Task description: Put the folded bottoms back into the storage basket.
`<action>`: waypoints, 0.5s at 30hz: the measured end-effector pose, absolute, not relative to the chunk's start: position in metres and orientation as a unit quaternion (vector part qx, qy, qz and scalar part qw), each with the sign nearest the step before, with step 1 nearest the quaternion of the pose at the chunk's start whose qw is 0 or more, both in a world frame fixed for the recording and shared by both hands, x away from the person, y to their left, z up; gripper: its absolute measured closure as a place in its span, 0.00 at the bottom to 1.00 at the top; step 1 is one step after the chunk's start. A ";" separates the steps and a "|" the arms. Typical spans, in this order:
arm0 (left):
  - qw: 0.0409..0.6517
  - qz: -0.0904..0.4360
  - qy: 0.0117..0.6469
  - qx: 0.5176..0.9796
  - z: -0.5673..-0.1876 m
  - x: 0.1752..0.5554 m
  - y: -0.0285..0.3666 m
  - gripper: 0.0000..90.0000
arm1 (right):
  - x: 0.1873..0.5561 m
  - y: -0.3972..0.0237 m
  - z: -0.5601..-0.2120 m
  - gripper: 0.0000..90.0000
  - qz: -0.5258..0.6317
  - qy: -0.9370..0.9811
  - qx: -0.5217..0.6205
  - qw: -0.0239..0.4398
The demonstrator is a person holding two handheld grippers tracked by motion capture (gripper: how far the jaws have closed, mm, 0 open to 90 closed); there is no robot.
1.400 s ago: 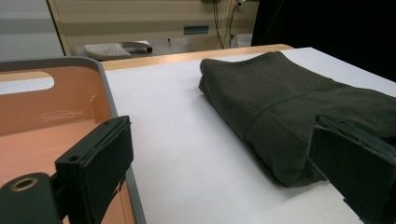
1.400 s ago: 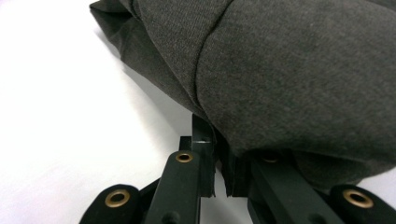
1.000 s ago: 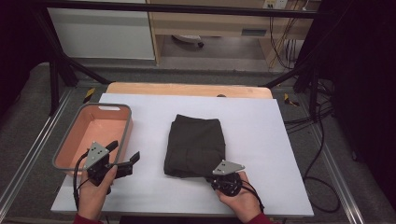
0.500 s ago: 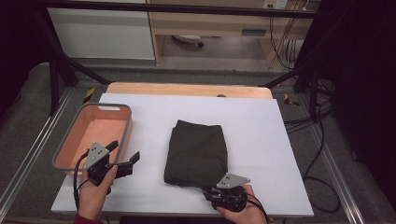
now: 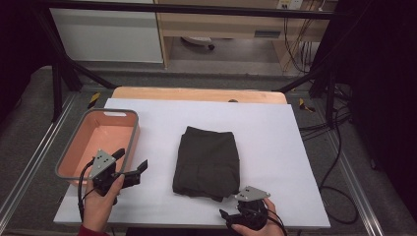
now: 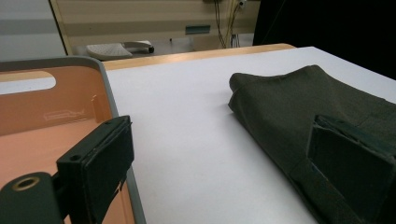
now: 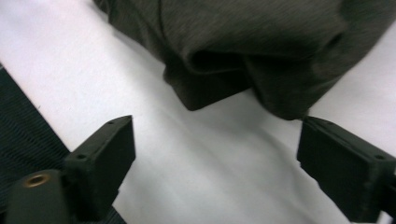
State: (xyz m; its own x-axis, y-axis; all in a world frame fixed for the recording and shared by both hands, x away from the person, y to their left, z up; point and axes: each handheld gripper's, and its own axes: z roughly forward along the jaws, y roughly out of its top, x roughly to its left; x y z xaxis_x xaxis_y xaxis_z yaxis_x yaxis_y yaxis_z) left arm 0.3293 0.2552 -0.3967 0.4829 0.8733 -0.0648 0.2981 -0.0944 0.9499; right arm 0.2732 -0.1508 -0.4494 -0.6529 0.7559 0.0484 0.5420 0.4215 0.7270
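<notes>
A folded dark olive garment point(image 5: 206, 162) lies flat in the middle of the white table cover point(image 5: 275, 142). My right gripper point(image 5: 227, 216) sits at the table's front edge, just short of the garment's near hem. Its jaws have just been opening and now stand wide apart. In the right gripper view point(image 7: 215, 130) only white cover lies between them, and the garment's folded hem point(image 7: 243, 42) is a little beyond the tips. My left gripper point(image 5: 132, 160) hovers open beside the bin, left of the garment. Seen along my left gripper point(image 6: 219, 126), bare cover lies between the jaws and the garment point(image 6: 299, 102) is at the right.
A salmon bin with a grey rim point(image 5: 133, 132) stands at the table's left and holds nothing; its wall point(image 6: 46, 121) is close to my left jaw. A wooden board point(image 5: 196, 93) runs along the far edge. Dark matting point(image 7: 23, 130) lies past the front edge.
The right gripper let go of the garment's near edge, opened, and drew back toward the table's front edge. The left gripper stayed where it was.
</notes>
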 end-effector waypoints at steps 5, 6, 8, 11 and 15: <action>0.520 0.276 0.426 0.686 -0.397 0.330 0.255 0.08 | 0.274 -0.152 -0.443 0.12 0.400 0.816 0.381 0.170; 0.520 0.276 0.426 0.687 -0.397 0.330 0.254 0.08 | 0.275 -0.150 -0.441 0.12 0.404 0.815 0.378 0.172; 0.519 0.276 0.426 0.688 -0.397 0.330 0.254 0.08 | 0.276 -0.148 -0.441 0.12 0.403 0.817 0.373 0.176; 0.519 0.277 0.424 0.689 -0.397 0.330 0.253 0.08 | 0.281 -0.140 -0.444 0.13 0.398 0.824 0.364 0.176; 0.520 0.277 0.423 0.689 -0.397 0.330 0.253 0.08 | 0.291 -0.125 -0.452 0.16 0.378 0.838 0.353 0.171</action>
State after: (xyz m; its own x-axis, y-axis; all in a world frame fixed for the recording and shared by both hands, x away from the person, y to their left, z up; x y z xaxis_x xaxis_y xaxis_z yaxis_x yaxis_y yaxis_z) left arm 0.3297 0.2527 -0.3974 0.4889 0.8704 -0.0585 0.2951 -0.1019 0.9500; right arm 0.2912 -0.1246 -0.4519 -0.6914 0.7222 -0.0197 0.4628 0.4637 0.7555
